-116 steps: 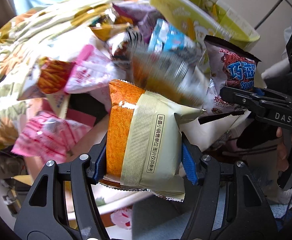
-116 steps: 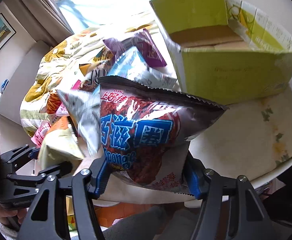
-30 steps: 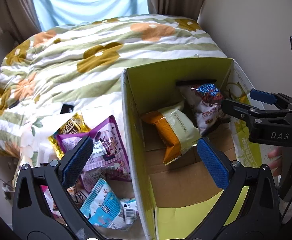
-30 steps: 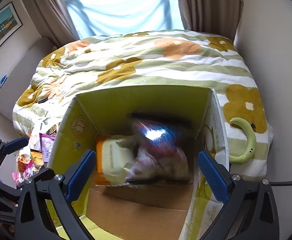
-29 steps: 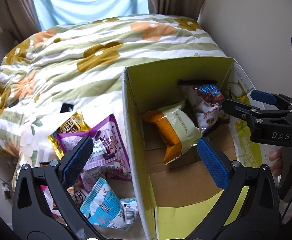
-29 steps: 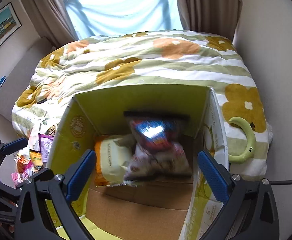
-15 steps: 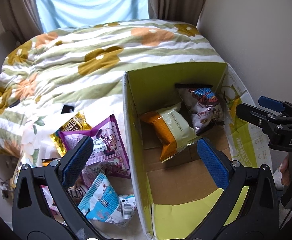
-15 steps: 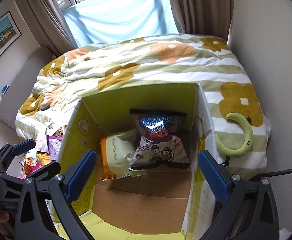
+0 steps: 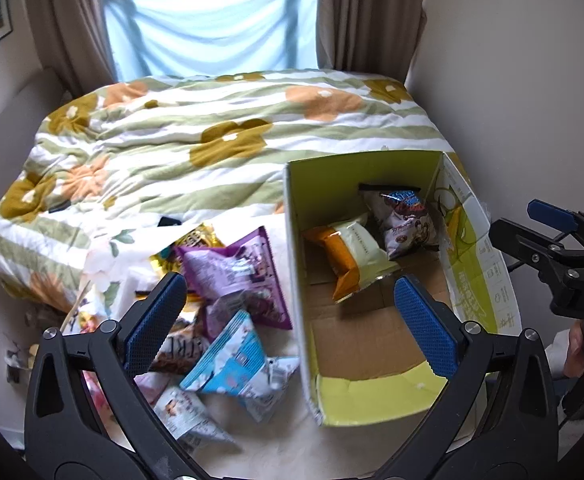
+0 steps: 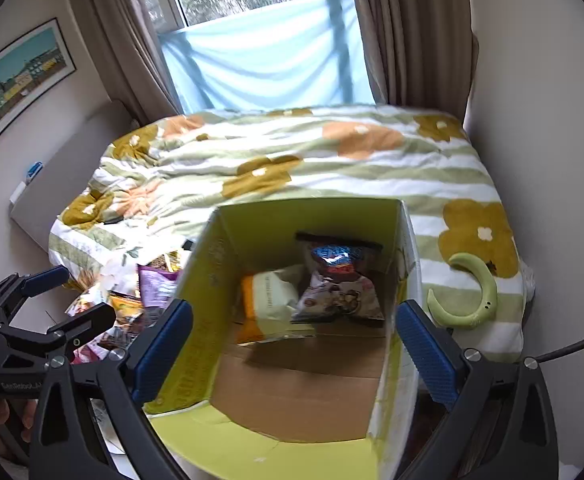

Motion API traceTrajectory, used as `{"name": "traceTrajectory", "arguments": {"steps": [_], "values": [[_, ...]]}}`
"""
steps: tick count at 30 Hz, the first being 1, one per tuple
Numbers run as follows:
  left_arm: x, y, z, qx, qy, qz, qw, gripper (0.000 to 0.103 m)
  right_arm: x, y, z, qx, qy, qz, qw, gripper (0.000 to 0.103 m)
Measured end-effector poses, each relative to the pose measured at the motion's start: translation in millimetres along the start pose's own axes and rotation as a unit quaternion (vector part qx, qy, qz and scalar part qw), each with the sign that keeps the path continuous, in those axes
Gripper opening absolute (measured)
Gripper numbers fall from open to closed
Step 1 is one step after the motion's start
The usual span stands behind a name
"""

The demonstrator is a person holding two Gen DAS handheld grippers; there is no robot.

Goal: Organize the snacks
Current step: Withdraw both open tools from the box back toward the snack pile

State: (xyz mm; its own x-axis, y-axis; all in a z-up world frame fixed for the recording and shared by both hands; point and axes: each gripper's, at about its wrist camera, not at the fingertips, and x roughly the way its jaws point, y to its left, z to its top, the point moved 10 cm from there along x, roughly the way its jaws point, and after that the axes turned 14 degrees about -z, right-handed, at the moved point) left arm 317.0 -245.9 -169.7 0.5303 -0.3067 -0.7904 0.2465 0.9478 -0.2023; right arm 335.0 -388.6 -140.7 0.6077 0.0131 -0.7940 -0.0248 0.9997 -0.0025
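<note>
Both our left gripper (image 9: 292, 320) and right gripper (image 10: 292, 356) hang spread, empty. Loose snacks lie left of the yellow-green cardboard box (image 9: 375, 400); we should pinch the near light-blue foil packet (image 9: 232, 364) squarely mid-body.

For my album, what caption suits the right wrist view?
Two snack bags lie in the green box, open hand-held gripper above.

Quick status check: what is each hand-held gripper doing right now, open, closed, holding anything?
Left hand-held gripper: open, holding nothing.
Right hand-held gripper: open, holding nothing, above the box.
</note>
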Motion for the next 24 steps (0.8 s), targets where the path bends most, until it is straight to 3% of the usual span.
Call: {"name": "traceTrajectory", "arguments": {"steps": [8,13,24], "values": [[-52,44,-42,-0.011,-0.016,0.000,0.9998,0.103,-41,44,-24,0.015,-0.026,0.027,0.999,0.101],[-90,93,-71,-0.006,-0.013,-0.002,0.9999,0.103,-59,91,-47,0.028,-0.030,0.027,0.999,0.101],[-135,210,-128,0.008,0.023,-0.016,0.9996,0.103,-67,208,-112,0.068,0.011,0.021,0.997,0.101]]}}
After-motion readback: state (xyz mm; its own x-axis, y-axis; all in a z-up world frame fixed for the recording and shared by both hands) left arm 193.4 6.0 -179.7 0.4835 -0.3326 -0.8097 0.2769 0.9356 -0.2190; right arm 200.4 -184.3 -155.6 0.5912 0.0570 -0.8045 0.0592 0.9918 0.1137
